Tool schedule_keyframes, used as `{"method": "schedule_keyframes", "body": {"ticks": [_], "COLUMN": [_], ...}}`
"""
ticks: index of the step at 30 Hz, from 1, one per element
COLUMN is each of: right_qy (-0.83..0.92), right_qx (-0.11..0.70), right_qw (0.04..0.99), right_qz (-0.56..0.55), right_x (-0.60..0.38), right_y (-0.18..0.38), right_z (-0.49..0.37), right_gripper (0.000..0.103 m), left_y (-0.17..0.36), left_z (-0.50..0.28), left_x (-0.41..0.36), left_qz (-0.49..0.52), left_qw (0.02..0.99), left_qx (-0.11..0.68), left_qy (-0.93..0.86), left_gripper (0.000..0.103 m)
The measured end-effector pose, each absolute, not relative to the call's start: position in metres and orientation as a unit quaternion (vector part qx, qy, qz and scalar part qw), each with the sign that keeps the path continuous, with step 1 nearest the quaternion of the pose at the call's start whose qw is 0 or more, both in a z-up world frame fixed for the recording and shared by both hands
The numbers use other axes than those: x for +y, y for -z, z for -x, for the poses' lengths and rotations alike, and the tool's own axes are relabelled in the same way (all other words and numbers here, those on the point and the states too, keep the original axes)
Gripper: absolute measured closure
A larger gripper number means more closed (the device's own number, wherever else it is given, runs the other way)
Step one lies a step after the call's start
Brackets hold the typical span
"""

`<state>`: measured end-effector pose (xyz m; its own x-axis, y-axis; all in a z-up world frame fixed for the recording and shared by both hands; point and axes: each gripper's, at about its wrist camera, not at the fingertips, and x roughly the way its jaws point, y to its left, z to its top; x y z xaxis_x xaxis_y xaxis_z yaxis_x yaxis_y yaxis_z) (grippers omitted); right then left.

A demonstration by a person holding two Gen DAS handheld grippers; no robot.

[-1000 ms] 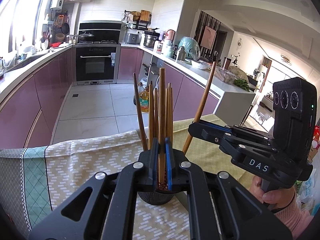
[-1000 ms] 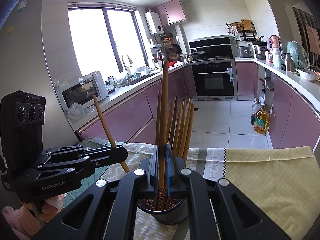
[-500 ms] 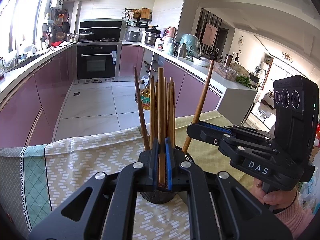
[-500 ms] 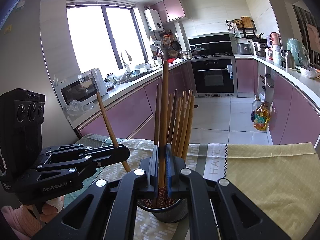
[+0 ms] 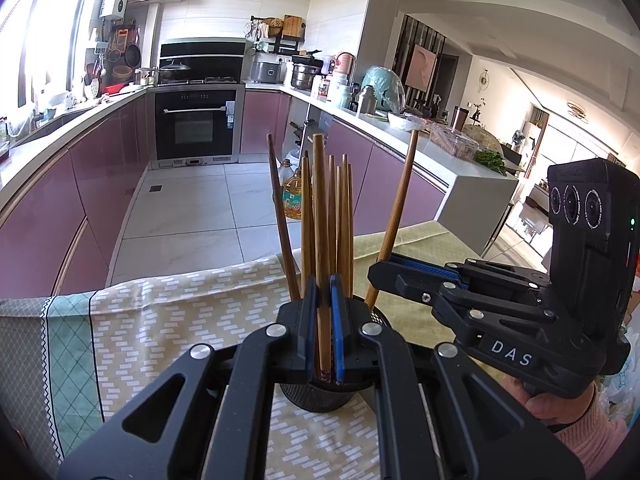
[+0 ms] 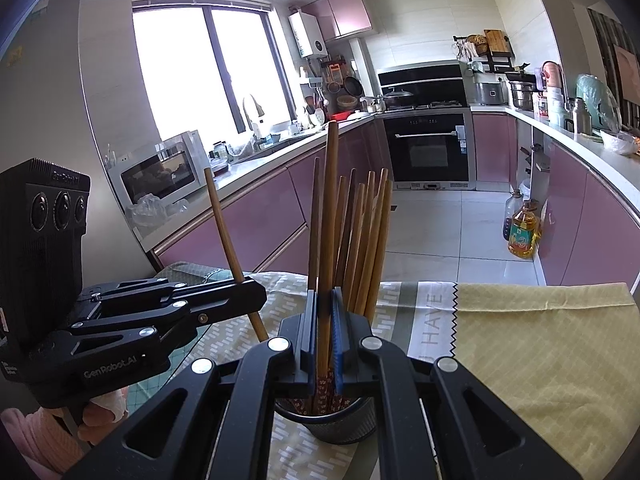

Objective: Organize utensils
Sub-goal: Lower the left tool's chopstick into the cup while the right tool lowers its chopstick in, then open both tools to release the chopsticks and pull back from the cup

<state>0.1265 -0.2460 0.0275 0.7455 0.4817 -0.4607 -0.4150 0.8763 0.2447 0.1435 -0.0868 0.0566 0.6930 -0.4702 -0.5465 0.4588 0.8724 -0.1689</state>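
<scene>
A kitchen with glossy mauve cabinet fronts [image 5: 100, 184] runs in a U around a pale tiled floor [image 5: 192, 208], with a black built-in oven [image 5: 198, 128] at the far end and a white microwave [image 6: 160, 168] under the bright window. A yellow bottle of cooking oil [image 6: 522, 232] stands on the floor by the cabinets. Nearest the cameras is a table laid with a cream cloth printed with white dashes [image 5: 180, 320]; a plain yellow checked cloth [image 6: 540, 340] lies beside it.

On the dashed cloth stands a round black mesh utensil cup [image 6: 332, 424], holding a bundle of upright brown wooden chopsticks [image 6: 364, 240].

The left gripper [image 5: 325, 320] hangs directly over the cup, its blue-padded jaws pinched onto one long wooden chopstick [image 5: 320, 216] whose lower end reaches down into the cup. The right gripper [image 6: 325, 328] is likewise above the cup and clamped on another tall wooden chopstick [image 6: 330, 208], which stands higher than the bundle. Seen from each other's cameras, each held stick leans outward from the cup's rim.
</scene>
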Motion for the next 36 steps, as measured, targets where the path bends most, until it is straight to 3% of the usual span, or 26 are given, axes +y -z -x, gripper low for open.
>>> {"method": "schedule_keyframes", "body": {"ticks": [36], "right_qy": [-0.223], "right_qx": [0.288], "right_qw": [0.929], "right_qz": [-0.07], "right_x": [-0.24], "right_y": [-0.015], "right_z": [-0.142], "right_gripper": [0.093], "left_y": [-0.027], "left_z": [-0.176], "left_x": [-0.095], "left_qz": [0.019], "left_qw": [0.909], "left_qx": [0.333], "left_qy": [0.251], "left_gripper": [0.095]}}
